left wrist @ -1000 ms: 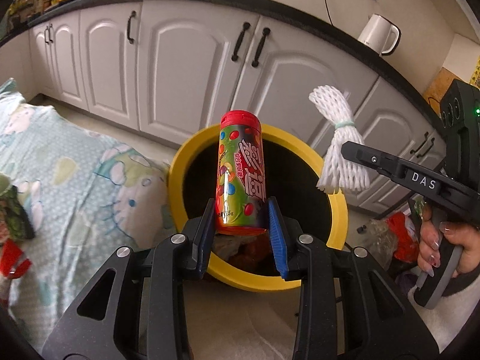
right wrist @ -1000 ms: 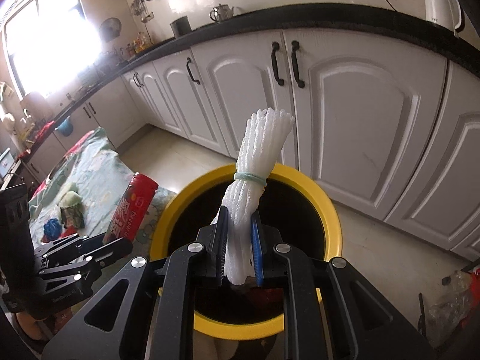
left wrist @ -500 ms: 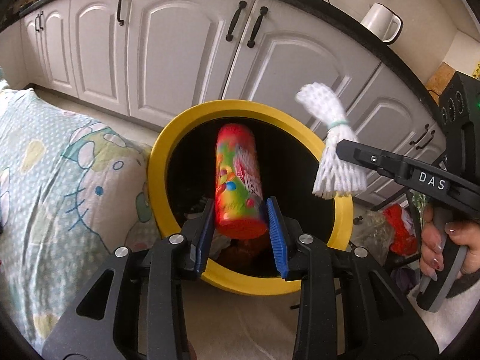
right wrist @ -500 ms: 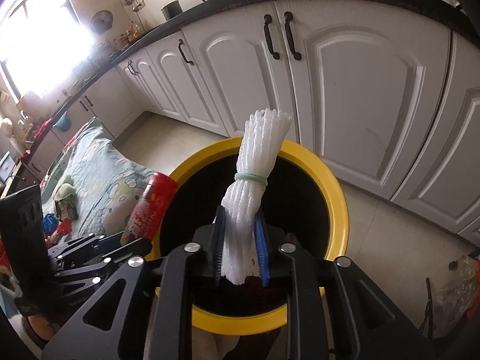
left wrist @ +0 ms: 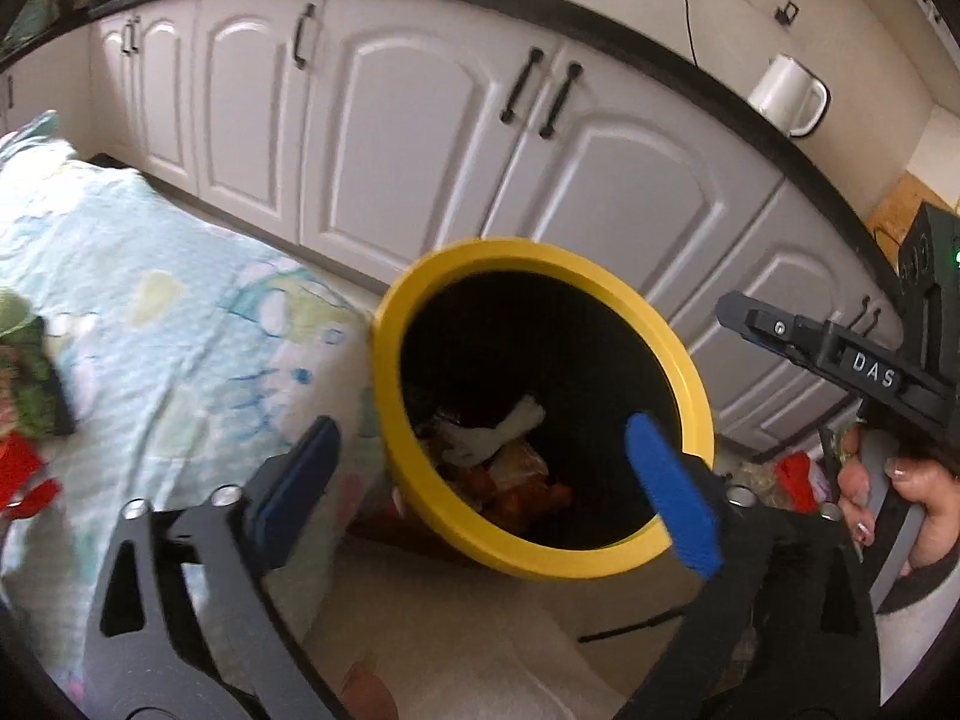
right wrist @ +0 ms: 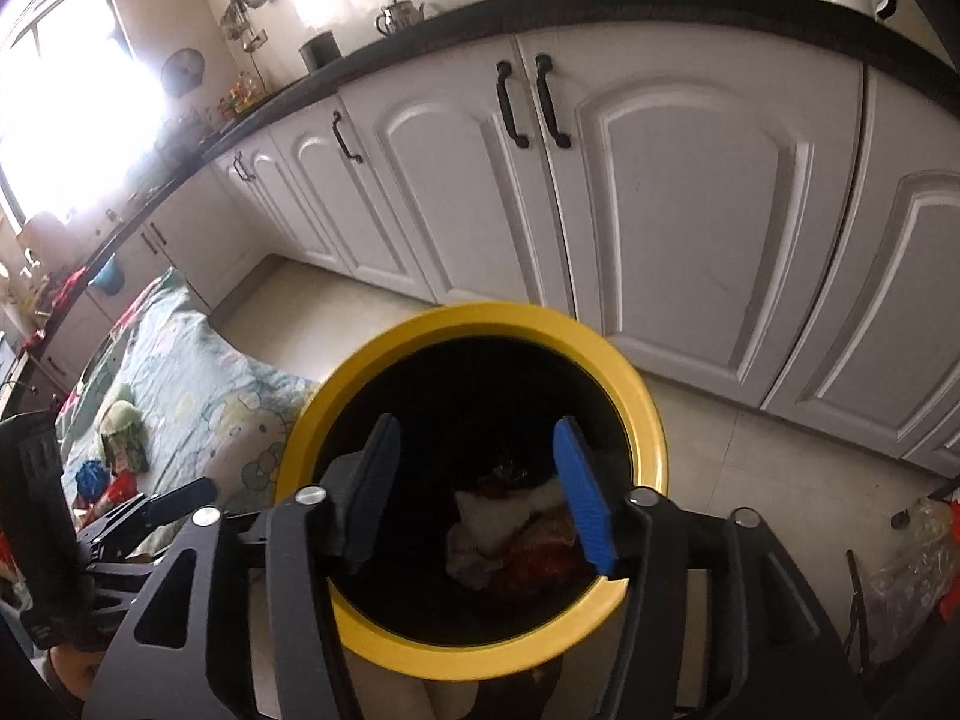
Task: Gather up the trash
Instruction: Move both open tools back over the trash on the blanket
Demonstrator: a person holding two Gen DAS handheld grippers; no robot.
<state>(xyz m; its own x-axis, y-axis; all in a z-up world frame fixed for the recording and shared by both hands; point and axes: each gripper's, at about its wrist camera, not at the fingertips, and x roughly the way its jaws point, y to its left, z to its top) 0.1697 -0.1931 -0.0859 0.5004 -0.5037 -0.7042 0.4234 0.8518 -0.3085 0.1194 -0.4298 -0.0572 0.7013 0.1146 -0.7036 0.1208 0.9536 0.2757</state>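
Trash [left wrist: 498, 438] is sitting down in the yellow bin [left wrist: 696, 396]. My left hand-held gripper [left wrist: 486, 480] and right hand-held gripper [right wrist: 474, 486] both hang wide open and empty over it. I'd lift clear of the rim before heading left to the bed [left wrist: 180, 312] leftovers.

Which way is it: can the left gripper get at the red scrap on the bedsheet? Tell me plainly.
Probably yes. The left gripper is open and holds nothing, and the red scrap lies uncovered on the bedsheet to its left. The yellow bin stands to the other side, out of the way.
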